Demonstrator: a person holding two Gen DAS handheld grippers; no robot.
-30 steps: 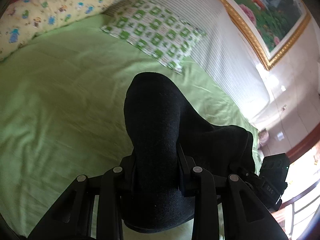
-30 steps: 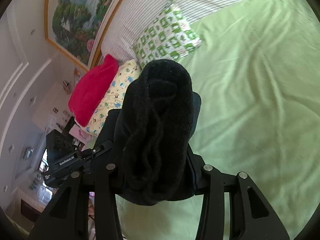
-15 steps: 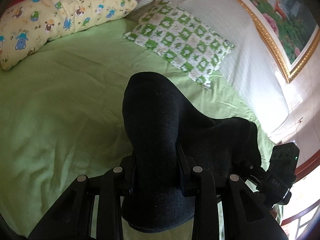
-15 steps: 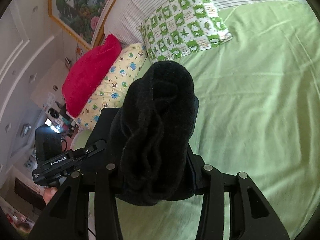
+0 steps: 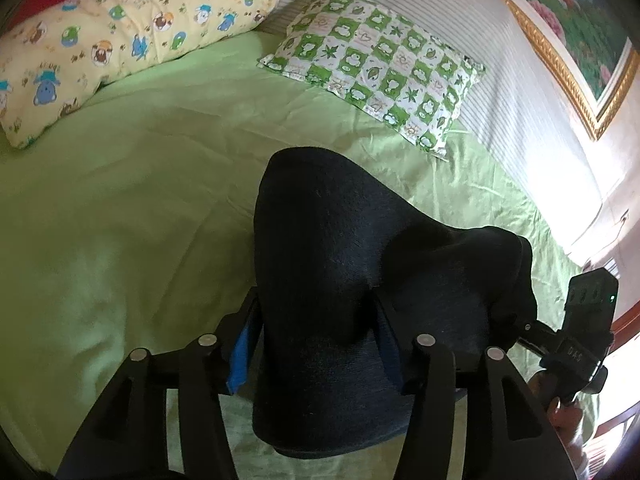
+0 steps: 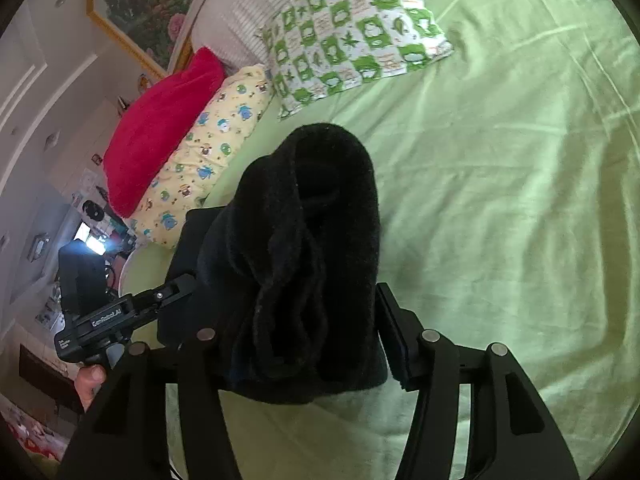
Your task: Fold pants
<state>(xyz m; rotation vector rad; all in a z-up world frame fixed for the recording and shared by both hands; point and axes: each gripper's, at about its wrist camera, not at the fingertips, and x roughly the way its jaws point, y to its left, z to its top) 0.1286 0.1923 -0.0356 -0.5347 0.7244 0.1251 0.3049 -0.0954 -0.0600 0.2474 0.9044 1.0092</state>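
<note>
You are at the release: both grippers hang low over the green sheet with the black pants bunched between them, and both sets of jaws are opening right now. In the left wrist view your left gripper has its fingers parted, a blue pad bare on one side with a gap beside the cloth, so it is letting go, though the fabric sits between the fingers. In the right wrist view your right gripper shows the same: a thick folded wad of pants in the throat, the far finger standing clear of it.

The pants are draped across both tools just above the bed, near its middle (whether the lower edge touches the sheet, I cannot tell; the bundle hides it).

My read is that the fold is being laid down, well along in the task. Next, you need to draw both grippers back and out without dragging the layers; plush cloth may cling to the pads, so pull away straight and together.

Count: one pair of pants, two grippers, one sheet, three pillows at the head, namely a checked green pillow, a yellow cartoon pillow and a red pillow, plus one framed picture on the wall.
</note>
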